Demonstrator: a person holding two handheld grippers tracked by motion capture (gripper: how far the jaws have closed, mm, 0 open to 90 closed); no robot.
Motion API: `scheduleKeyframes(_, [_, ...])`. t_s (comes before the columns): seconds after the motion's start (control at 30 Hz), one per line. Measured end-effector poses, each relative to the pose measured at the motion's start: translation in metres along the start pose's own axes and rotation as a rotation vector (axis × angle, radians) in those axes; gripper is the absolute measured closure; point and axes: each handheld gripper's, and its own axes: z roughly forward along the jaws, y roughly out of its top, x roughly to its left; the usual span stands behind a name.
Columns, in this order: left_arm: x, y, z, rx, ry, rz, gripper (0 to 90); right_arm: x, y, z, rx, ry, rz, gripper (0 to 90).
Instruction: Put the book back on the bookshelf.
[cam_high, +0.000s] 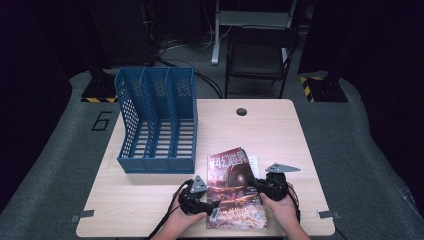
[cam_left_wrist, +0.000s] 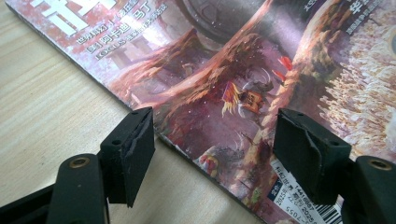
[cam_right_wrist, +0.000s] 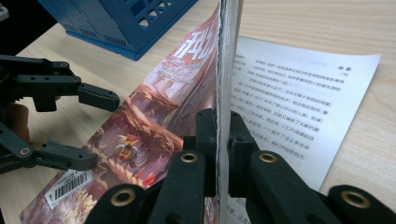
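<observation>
A magazine (cam_high: 235, 192) with a reddish illustrated cover lies near the table's front edge. My right gripper (cam_high: 257, 189) is shut on its right edge. In the right gripper view that edge (cam_right_wrist: 227, 70) stands raised between the jaws of the right gripper (cam_right_wrist: 218, 135), and the cover (cam_right_wrist: 154, 126) slopes down to the left. My left gripper (cam_high: 214, 206) is open at the magazine's left edge. In the left gripper view, the left gripper (cam_left_wrist: 215, 144) straddles the spine, with one jaw over bare wood and one over the cover (cam_left_wrist: 243, 70). The left gripper (cam_right_wrist: 93, 130) also appears open beside the cover.
A printed white sheet (cam_right_wrist: 299, 107) lies on the table under the magazine's raised side. A blue three-slot file rack (cam_high: 157, 120) stands at the back left of the wooden table (cam_high: 280, 130). A cable hole (cam_high: 241, 111) is at the far edge, with a chair (cam_high: 257, 55) beyond.
</observation>
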Motion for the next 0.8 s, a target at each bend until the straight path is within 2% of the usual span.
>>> scheduleKeyframes(0.03, [0.0, 0.0, 0.0, 0.004, -0.006, -0.013, 29.2, 0.001, 0.0, -0.001, -0.009, 0.0, -0.003, 87.0])
scheduleKeyframes(0.07, [0.002, 0.001, -0.001, 0.01, -0.002, -0.004, 29.0, 0.001, 0.0, -0.001, -0.015, -0.001, -0.008, 87.0])
scheduleKeyframes(0.17, [0.005, 0.003, -0.002, 0.009, 0.004, -0.022, 28.8, 0.006, 0.001, -0.005, -0.035, -0.005, -0.022, 87.0])
scheduleKeyframes(0.3, [0.013, 0.006, -0.004, 0.011, -0.018, -0.059, 27.6, 0.012, 0.002, -0.011, -0.07, -0.004, -0.05, 87.0])
scheduleKeyframes(0.37, [0.013, 0.007, -0.004, -0.003, -0.008, -0.082, 27.3, 0.014, 0.002, -0.014, -0.084, -0.003, -0.056, 87.0])
scheduleKeyframes(0.4, [0.015, 0.008, -0.005, -0.002, -0.021, -0.086, 27.0, 0.015, 0.002, -0.015, -0.091, -0.007, -0.062, 87.0])
scheduleKeyframes(0.43, [0.016, 0.009, -0.004, -0.006, -0.011, -0.086, 26.6, 0.015, 0.002, -0.016, -0.095, -0.004, -0.066, 87.0])
scheduleKeyframes(0.5, [0.019, 0.011, -0.004, 0.006, -0.03, -0.097, 25.3, 0.017, 0.002, -0.018, -0.108, -0.005, -0.069, 87.0])
scheduleKeyframes(0.6, [0.023, 0.014, -0.001, -0.001, -0.042, -0.135, 23.6, 0.019, 0.002, -0.022, -0.12, -0.003, -0.073, 87.0])
scheduleKeyframes(0.8, [0.028, 0.022, 0.005, -0.01, -0.062, -0.14, 19.6, 0.023, 0.002, -0.028, -0.142, 0.001, -0.085, 87.0])
